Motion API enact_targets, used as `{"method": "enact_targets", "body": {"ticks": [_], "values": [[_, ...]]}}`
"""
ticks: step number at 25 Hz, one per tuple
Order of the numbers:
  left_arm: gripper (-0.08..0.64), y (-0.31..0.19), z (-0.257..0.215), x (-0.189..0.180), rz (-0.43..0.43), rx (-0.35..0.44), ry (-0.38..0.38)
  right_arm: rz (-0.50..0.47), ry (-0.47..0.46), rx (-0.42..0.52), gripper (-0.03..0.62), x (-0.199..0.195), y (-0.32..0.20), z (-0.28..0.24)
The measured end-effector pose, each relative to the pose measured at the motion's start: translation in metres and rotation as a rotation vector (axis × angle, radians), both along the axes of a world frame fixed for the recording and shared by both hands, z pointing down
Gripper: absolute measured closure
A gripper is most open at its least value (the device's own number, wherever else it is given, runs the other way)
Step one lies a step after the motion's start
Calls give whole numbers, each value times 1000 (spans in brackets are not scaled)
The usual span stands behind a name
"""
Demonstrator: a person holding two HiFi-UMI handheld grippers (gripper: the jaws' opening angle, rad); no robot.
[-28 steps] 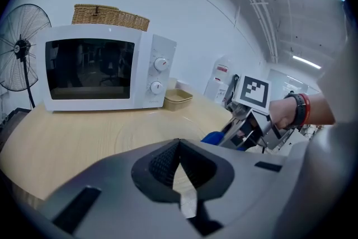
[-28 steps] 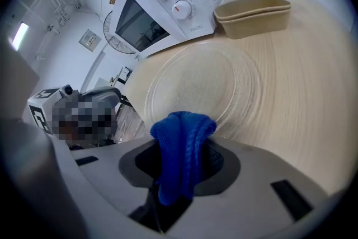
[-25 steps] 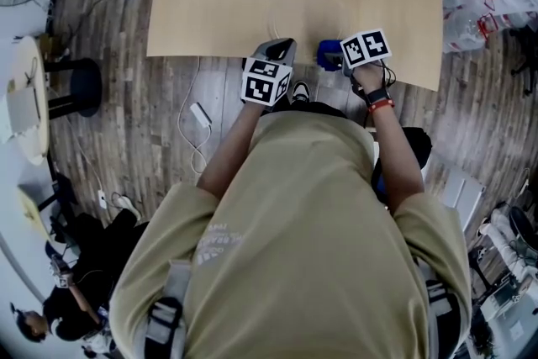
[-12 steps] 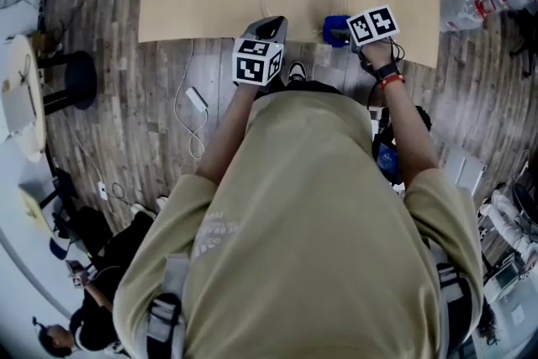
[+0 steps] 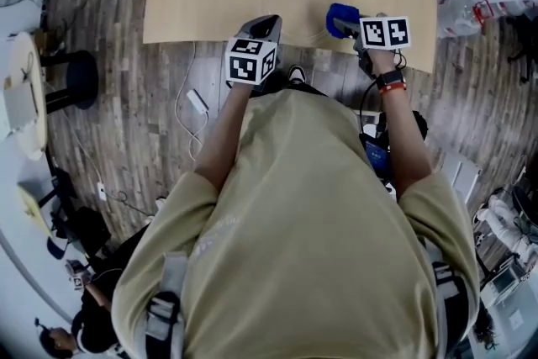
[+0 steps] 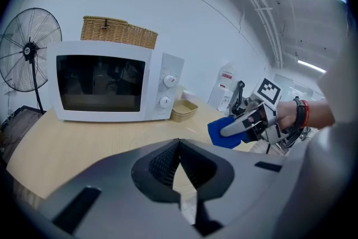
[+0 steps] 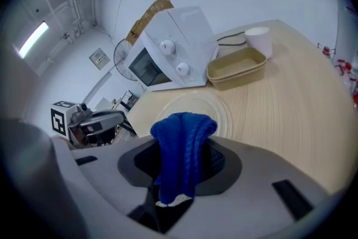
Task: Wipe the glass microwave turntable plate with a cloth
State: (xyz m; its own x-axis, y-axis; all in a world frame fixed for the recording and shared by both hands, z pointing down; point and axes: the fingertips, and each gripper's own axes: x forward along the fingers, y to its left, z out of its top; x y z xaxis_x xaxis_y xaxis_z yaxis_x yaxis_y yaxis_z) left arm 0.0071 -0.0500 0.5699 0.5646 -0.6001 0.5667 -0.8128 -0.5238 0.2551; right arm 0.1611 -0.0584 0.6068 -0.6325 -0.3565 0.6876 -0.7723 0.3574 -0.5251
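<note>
Blue cloth point(image 7: 182, 145) held over the table point(image 7: 291, 103)
The right gripper point(image 7: 180, 173) pinches the cloth. The left gripper point(image 6: 179, 168) has its jaws together, empty. The glass plate point(image 7: 193, 110) lies flat on the table, in front of the microwave point(image 7: 170, 47).

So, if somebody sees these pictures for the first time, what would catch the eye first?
The bright blue cloth, pinched in the right claw over the near edge of the wooden table, stands out most. Behind it a white microwave sits at the table's far side, with a wicker basket on top. A clear glass plate lies flat on the table between cloth and microwave.
</note>
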Motion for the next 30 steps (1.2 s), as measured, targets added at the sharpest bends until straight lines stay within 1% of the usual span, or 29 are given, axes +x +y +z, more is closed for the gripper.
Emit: {"method": "enact_targets", "body": {"ticks": [5, 9, 13, 20, 22, 24, 25, 27, 30], "values": [[541, -32, -33, -7, 6, 60, 23, 78, -61, 152, 443, -16, -29, -59], [541, -60, -65, -20, -19, 121, 46, 112, -67, 291, 443, -25, -51, -106], [541, -81, -107, -35, -35, 197, 64, 170, -27, 463, 445, -28, -74, -155], [541, -112, -188, -60, -58, 367, 78, 290, 18, 736, 446, -43, -97, -250], [541, -117, -212, -62, -63, 418, 86, 329, 55, 854, 459, -43, -98, -279], [541, -118, -234, -62, -58, 466, 97, 368, 108, 938, 462, -40, -95, -300], [541, -117, -242, -62, -53, 488, 100, 386, 124, 957, 463, -38, -93, -306], [541, -118, -253, -61, -47, 519, 100, 414, 135, 963, 465, -36, -92, -312], [541, -122, -252, -59, -48, 525, 102, 418, 155, 948, 465, -39, -93, -310]]}}
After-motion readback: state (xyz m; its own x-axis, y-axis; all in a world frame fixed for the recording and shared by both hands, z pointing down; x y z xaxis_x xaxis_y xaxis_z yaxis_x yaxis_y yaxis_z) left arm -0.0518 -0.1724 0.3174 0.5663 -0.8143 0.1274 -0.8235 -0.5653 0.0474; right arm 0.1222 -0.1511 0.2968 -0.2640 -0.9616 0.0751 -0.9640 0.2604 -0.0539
